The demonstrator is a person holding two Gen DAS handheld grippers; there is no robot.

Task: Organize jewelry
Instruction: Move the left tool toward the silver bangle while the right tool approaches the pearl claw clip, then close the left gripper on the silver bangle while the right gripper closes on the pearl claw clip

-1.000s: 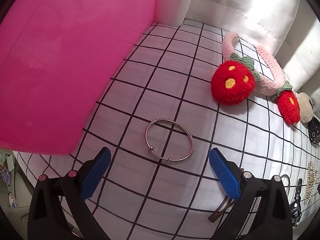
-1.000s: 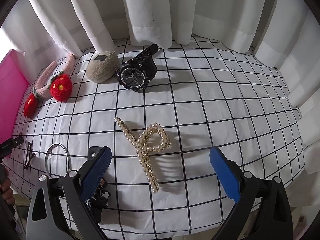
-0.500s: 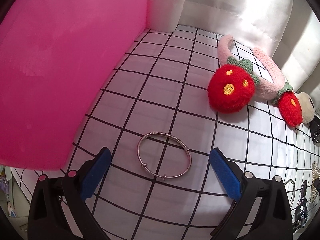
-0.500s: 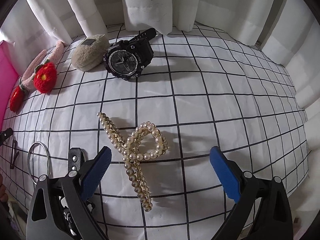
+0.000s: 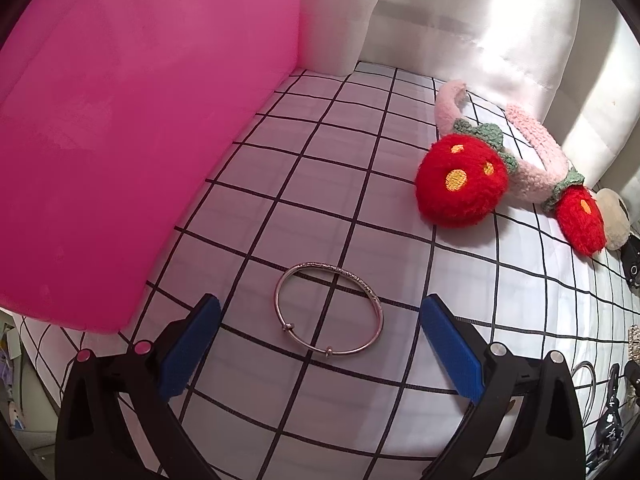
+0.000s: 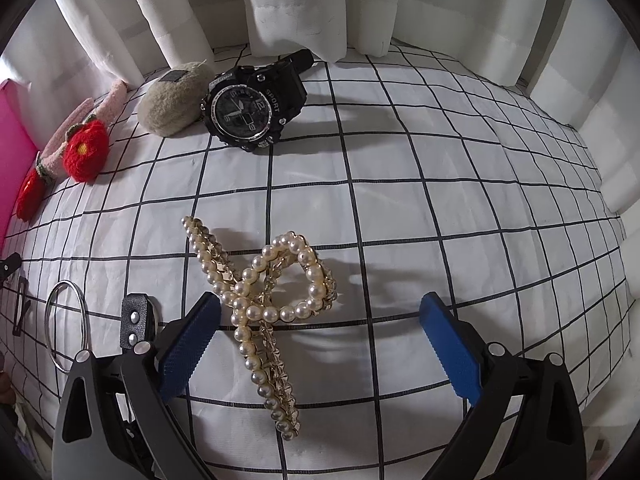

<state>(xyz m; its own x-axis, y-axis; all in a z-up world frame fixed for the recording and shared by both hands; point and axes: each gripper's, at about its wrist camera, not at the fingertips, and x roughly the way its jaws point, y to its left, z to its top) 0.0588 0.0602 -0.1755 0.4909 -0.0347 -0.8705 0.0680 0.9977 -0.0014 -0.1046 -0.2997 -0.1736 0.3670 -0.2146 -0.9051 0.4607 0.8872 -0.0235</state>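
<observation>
A thin silver bangle (image 5: 329, 313) lies flat on the grid-patterned cloth, right between the blue pads of my left gripper (image 5: 320, 350), which is open and just above it. In the right wrist view a pearl hair claw (image 6: 262, 304) lies on the cloth, its lower half between the pads of my open right gripper (image 6: 320, 350). A black sport watch (image 6: 250, 106) sits farther back by the curtain. A pink headband with red strawberry pompoms (image 5: 500, 168) lies to the right of the bangle.
A large pink box (image 5: 132, 128) stands along the left. A beige fuzzy clip (image 6: 174, 98) lies left of the watch. A silver ring (image 6: 66, 326), a black leather keychain (image 6: 136, 320) and a brown hairpin (image 6: 20, 310) lie at the left. White curtains (image 6: 296, 4) close the back.
My left gripper has moved forward, so the bangle now sits between its pads. My right gripper has closed in on the pearl hair claw, which now reaches between its pads.
</observation>
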